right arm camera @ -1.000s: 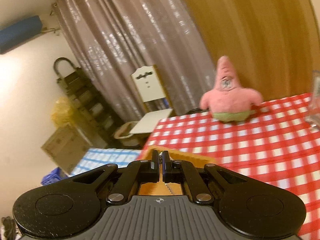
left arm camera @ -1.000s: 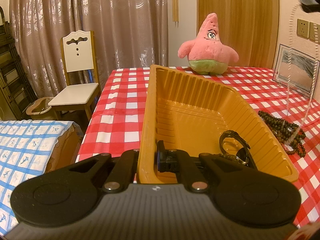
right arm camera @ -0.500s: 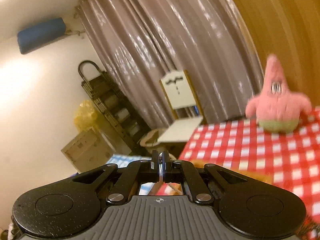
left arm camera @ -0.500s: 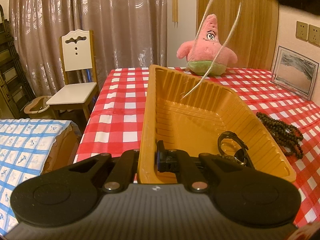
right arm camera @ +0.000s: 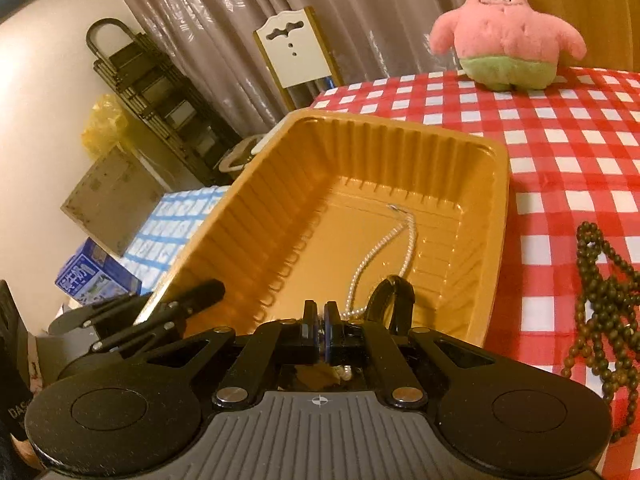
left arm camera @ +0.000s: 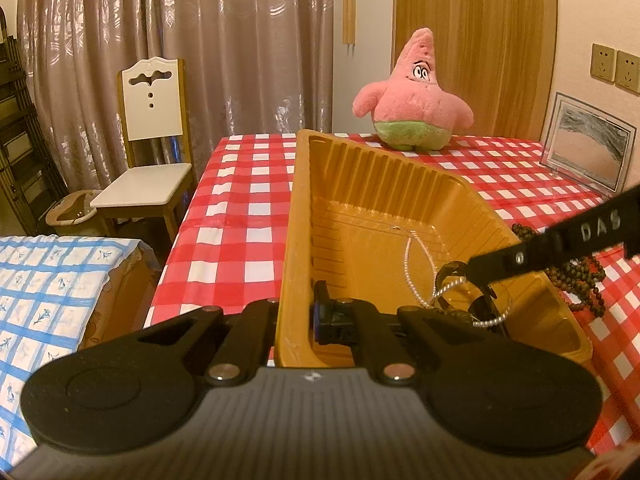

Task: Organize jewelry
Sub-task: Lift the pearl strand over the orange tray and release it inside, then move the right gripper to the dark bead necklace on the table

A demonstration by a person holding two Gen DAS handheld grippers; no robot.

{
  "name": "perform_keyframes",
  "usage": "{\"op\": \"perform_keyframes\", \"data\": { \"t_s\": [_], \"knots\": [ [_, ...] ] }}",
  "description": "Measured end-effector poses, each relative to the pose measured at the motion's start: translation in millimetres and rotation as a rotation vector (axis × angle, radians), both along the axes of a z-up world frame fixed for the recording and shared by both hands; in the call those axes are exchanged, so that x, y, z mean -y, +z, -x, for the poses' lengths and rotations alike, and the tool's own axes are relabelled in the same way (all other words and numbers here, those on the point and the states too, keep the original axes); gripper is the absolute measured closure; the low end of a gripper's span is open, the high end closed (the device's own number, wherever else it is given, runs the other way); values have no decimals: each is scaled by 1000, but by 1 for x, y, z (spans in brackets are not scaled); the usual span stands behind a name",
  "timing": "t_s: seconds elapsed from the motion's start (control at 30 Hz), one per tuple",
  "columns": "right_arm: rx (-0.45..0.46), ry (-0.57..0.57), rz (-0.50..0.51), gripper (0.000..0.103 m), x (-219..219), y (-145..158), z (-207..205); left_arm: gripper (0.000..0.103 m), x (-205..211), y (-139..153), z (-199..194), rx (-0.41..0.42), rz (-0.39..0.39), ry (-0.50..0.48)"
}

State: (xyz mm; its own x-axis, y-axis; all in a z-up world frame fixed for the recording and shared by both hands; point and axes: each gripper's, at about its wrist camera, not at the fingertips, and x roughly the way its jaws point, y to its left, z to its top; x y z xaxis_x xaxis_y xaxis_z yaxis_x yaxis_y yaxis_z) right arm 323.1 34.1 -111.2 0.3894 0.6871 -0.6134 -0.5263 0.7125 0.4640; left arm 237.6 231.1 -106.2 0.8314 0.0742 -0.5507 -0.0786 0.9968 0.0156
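Pearl necklace [right arm camera: 394, 240] lies in the orange tray [right arm camera: 256, 184]
Right gripper [right arm camera: 321, 330] pinches its end; left gripper [left arm camera: 296, 312] clamps the tray's rim

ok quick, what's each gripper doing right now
Left gripper: shut on the tray wall.
Right gripper: shut on the pearl necklace, which lies in the tray.

1 yellow tray [right arm camera: 496, 216] on the red-check cloth [right arm camera: 560, 152]. In it: 1 pearl necklace [right arm camera: 404, 240] and 1 dark bangle [right arm camera: 394, 292], both toward its 6 o'clock end. At tray's 3 o'clock, on the cloth: 1 heap of dark wooden beads [right arm camera: 600, 292], strand count can't tell. 1 pink plush star [left arm camera: 414, 100] at 12. 1 framed pic [left arm camera: 588, 142] at 2. 1 chair [left arm camera: 150, 152] at 10. 2 grippers.
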Motion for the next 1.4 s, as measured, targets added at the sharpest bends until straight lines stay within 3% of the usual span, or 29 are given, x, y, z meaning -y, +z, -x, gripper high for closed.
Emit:
{"op": "perform_keyframes", "data": {
  "t_s": [0.13, 0.23, 0.27, 0.33, 0.4, 1.4],
  "knots": [
    [71, 15, -58, 100, -7, 19, 12, 100, -1, -1, 0, 3, 2, -2],
    [78, 37, -21, 95, -16, 23, 16, 100, -1, -2, 0, 0, 6, 2],
    [75, 36, 6, 90, -18, 21, 18, 100, -2, -2, 0, 0, 7, 2],
    [72, 34, 36, 54, -17, 17, 21, 100, -2, -2, 0, -1, 8, 1],
    [72, 15, 31, 44, -9, 15, 25, 100, -2, -2, 0, -2, 9, 2],
    [-29, -221, 257, 44, 116, -13, 66, 100, 0, -4, 0, -11, -12, 16]
  ]
}}
